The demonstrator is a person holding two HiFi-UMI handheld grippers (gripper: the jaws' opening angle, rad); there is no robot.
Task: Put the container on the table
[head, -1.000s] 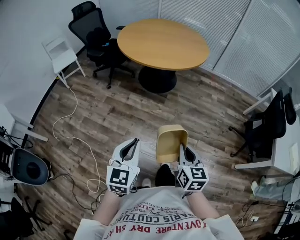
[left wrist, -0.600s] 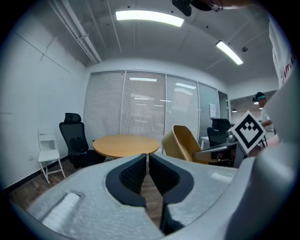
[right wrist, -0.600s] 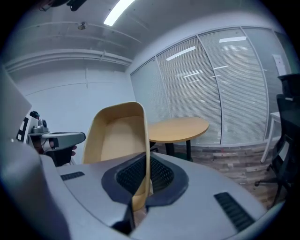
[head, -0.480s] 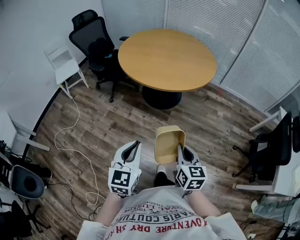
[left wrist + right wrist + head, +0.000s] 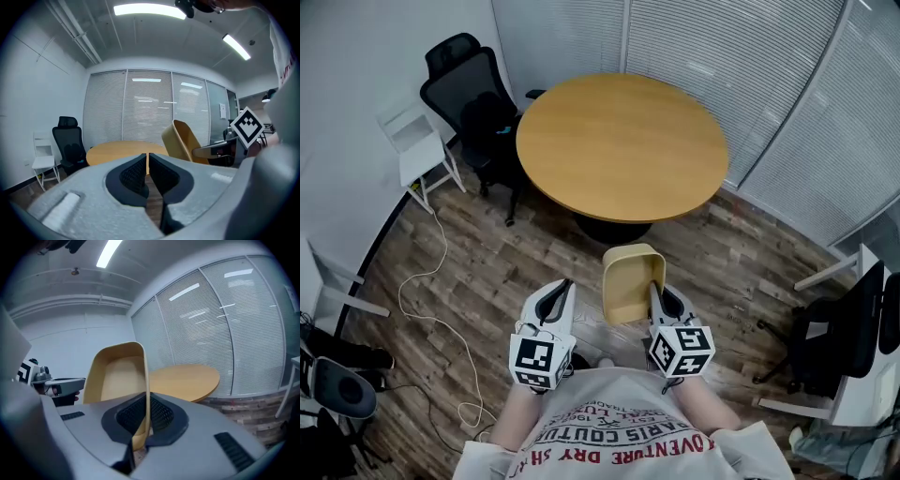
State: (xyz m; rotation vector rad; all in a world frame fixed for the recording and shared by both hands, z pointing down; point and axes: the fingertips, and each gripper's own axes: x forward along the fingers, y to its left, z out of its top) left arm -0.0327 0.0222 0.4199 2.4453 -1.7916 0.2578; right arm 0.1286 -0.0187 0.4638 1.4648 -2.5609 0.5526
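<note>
A tan plastic container (image 5: 628,281) hangs in the air over the wooden floor, tilted with its opening toward me. My right gripper (image 5: 655,288) is shut on its right wall; in the right gripper view the thin wall (image 5: 146,380) runs between the pads. My left gripper (image 5: 565,285) is beside it on the left, shut and empty, its pads (image 5: 140,171) closed together. The round wooden table (image 5: 623,145) stands just ahead with a bare top. From the left gripper view the container (image 5: 183,140) shows to the right, in front of the table (image 5: 117,151).
A black office chair (image 5: 473,103) and a white chair (image 5: 417,141) stand left of the table. A white cable (image 5: 441,281) lies on the floor at left. Blinds (image 5: 750,66) close the far side. Another black chair (image 5: 853,337) is at right.
Both grippers have moved forward together toward the round table, carrying the container; the table now lies closer and larger in the head view.
</note>
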